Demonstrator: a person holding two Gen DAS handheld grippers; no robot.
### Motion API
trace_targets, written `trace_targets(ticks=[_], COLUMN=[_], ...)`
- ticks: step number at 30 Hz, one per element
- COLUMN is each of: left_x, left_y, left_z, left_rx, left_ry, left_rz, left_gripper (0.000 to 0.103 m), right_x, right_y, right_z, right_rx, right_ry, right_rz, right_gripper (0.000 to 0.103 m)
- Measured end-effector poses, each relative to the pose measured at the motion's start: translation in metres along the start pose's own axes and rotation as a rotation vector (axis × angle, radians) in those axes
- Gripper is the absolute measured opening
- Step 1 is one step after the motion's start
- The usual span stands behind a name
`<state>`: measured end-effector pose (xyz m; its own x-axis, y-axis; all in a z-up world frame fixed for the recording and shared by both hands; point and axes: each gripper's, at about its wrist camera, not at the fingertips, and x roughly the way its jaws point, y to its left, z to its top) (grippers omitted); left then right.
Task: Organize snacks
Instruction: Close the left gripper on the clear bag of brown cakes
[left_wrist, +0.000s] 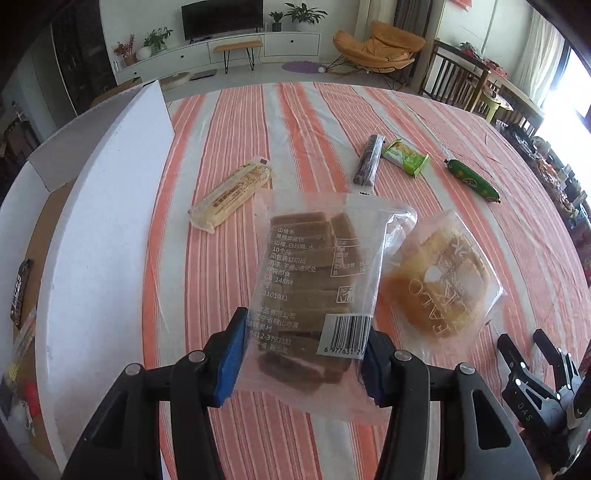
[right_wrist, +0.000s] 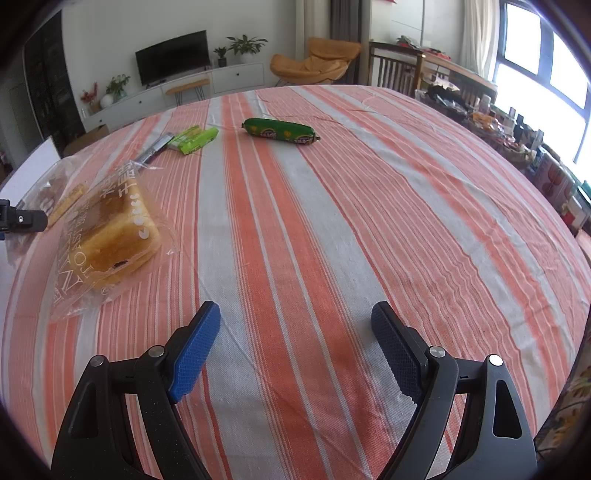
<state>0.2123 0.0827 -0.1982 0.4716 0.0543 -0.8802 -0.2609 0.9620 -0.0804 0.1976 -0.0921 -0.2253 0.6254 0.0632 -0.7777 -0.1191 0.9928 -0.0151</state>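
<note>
While my left gripper (left_wrist: 301, 363) has its blue fingers (left_wrist: 231, 360) clamped on the lower end of a clear bag of brown snack slices (left_wrist: 314, 273), the bag stands up between them above the striped worktop (left_wrist: 229, 147). Just right of those fingers lies a bagged bread bun (left_wrist: 441, 280); ahead and to the left sits a pale yellow biscuit pack (left_wrist: 231, 194). Farther ahead I see a dark snack bar (left_wrist: 367, 158), a light green packet (left_wrist: 406, 157) touching it, and a green sausage (left_wrist: 471, 181) off to the right. Left of the fingers is a white-walled cardboard box (left_wrist: 110, 206) with a few packets inside. My right gripper (right_wrist: 295, 347) hangs over bare cloth with its fingers (right_wrist: 195, 350) spread wide and nothing between them; the bun is ahead to their left.
</note>
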Motion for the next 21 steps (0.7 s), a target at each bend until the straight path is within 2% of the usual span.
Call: trace_targets(ticks=[2,5,6,7,8,9,12,15,21], left_x=[0.0,-0.007,-0.011,-0.012,-0.012,-0.007,0.004,0.013,0.012], left_y=[0.006,0.002,-0.004,-0.006,-0.006,-0.005,-0.003,0.004,0.004], left_z=[-0.032,-0.071,-0.077,-0.081,-0.082,-0.078,-0.071,-0.068,-0.071], left_rx=[-0.014,0.049,0.077,0.099,0.115,0.125,0.125,0.1,0.131], left_ry=[0.015,-0.014,-0.03,-0.037,-0.039,-0.038,-0.027,-0.04,-0.086], left_rz=[-0.006,0.031,0.044,0.047,0.043,0.038,0.037,0.028,0.0], left_gripper=[0.054,0.056,0.058,0.066,0.072,0.082,0.085,0.102,0.103], right_x=[0.0,0.0,0.0,0.0,0.0,0.0,0.0,0.0,0.0], right_y=[0.0,0.0,0.0,0.0,0.0,0.0,0.0,0.0,0.0], right_z=[0.0,0.0,0.0,0.0,0.0,0.0,0.0,0.0,0.0], right_rx=[0.0,0.0,0.0,0.0,0.0,0.0,0.0,0.001,0.0], right_ry=[0.0,0.0,0.0,0.0,0.0,0.0,0.0,0.0,0.001], right_rz=[0.0,0.0,0.0,0.0,-0.001,-0.001,0.0,0.0,0.001], right_gripper=[0.087,0.087,0.087,0.087,0.087,0.087,0.087,0.087,0.087])
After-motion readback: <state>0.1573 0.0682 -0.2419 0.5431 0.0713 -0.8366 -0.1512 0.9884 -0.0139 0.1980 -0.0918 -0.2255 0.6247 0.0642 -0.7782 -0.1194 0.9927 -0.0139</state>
